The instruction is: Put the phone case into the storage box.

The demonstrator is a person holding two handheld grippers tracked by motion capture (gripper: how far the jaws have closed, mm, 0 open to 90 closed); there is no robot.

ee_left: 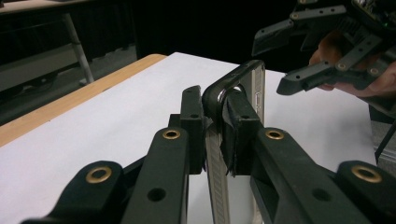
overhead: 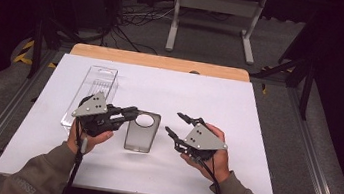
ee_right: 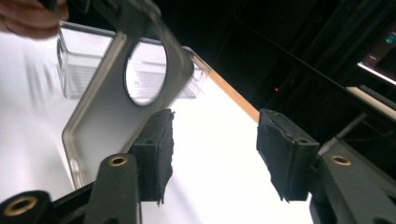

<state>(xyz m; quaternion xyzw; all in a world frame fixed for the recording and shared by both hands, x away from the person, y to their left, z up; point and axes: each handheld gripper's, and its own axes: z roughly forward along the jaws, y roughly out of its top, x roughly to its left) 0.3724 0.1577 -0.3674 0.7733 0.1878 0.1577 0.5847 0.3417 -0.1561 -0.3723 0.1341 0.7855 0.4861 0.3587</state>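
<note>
A smoky translucent phone case with a round camera hole is held just above the white table sheet. My left gripper is shut on the case's upper left corner. In the left gripper view the pads pinch the case's rim from both sides, at my left gripper. My right gripper is open to the right of the case, with nothing between its fingers. In the right gripper view the case hangs left of the open right gripper.
A clear plastic package lies on the sheet behind my left gripper, also seen as the clear package. The table's wooden edge runs along the far side. A white metal stand and cables sit on the floor beyond.
</note>
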